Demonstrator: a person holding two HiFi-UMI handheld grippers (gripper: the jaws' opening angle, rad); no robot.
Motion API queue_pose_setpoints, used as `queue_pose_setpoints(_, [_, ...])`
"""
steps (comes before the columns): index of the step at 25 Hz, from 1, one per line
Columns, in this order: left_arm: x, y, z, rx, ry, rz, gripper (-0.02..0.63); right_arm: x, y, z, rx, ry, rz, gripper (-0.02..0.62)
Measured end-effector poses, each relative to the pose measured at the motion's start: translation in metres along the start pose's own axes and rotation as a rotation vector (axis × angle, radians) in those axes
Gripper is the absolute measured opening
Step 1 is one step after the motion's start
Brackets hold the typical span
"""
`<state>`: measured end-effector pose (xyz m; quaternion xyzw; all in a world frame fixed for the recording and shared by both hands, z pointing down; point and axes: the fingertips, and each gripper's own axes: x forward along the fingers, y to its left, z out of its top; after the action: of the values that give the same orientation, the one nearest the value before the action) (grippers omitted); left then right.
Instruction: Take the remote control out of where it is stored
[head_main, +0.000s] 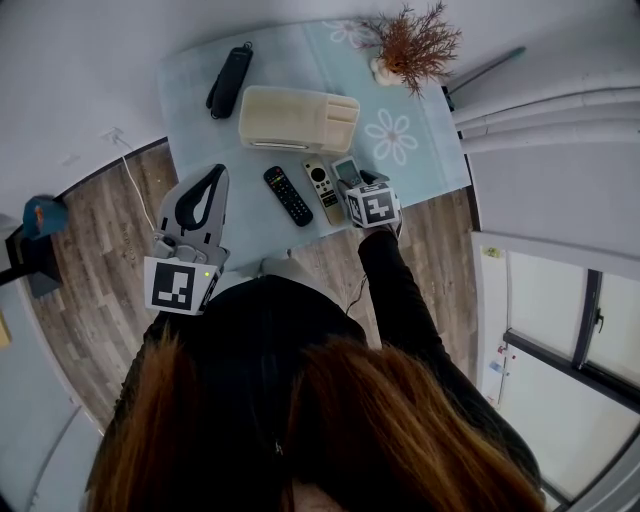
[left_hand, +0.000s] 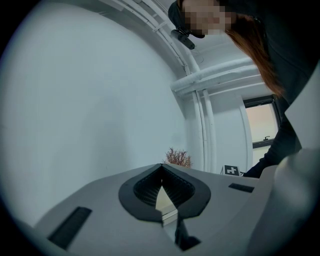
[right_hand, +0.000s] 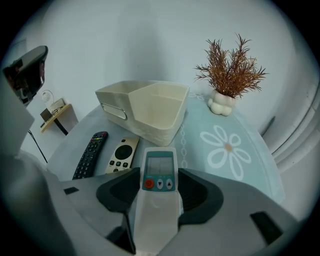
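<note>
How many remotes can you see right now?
3: a black remote and a beige remote on the table, a white remote in the right tongs. The box may hide more.

Pale-blue tablecloth (head_main: 430, 165): white daisy print + white chain-link border. Cream plastic storage box (head_main: 297, 120), plain. Slim black button remote (head_main: 288, 195), few coloured keys at one end. Champagne-gold remote (head_main: 322, 190) w/ black dial & btns. White plastic remote (right_hand: 159, 165): teal face, grey screen, red btn, 2 white btns. Black fabric pouch (head_main: 229, 81). Rust-brown dried sprig (right_hand: 231, 72) in white knobbly vase (right_hand: 221, 104). Grey-brown wood-grain floor (head_main: 90, 270). Left gripper (left_hand: 161, 170) & right gripper (right_hand: 159, 172): grey shells, black ribbed pads (right_hand: 117, 192); marker cube (head_main: 372, 207) white w/ black squares. Person: black sleeve (head_main: 400, 300), auburn hair (head_main: 330, 430). White walls (right_hand: 125, 40).
</note>
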<state>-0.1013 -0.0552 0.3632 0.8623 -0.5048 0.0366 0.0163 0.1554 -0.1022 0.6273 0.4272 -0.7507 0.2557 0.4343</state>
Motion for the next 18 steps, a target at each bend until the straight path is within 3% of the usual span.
queue_pose_setpoints(16, [-0.004,0.0,0.0,0.0,0.011,0.004,0.006,-0.002,0.004,0.006,-0.016,-0.061,0.0,0.25])
queue_pose_setpoints(18, [-0.005,-0.001,0.0,0.0,0.009,0.002,0.006,-0.005,0.006,0.009,-0.023,-0.073,-0.003,0.216])
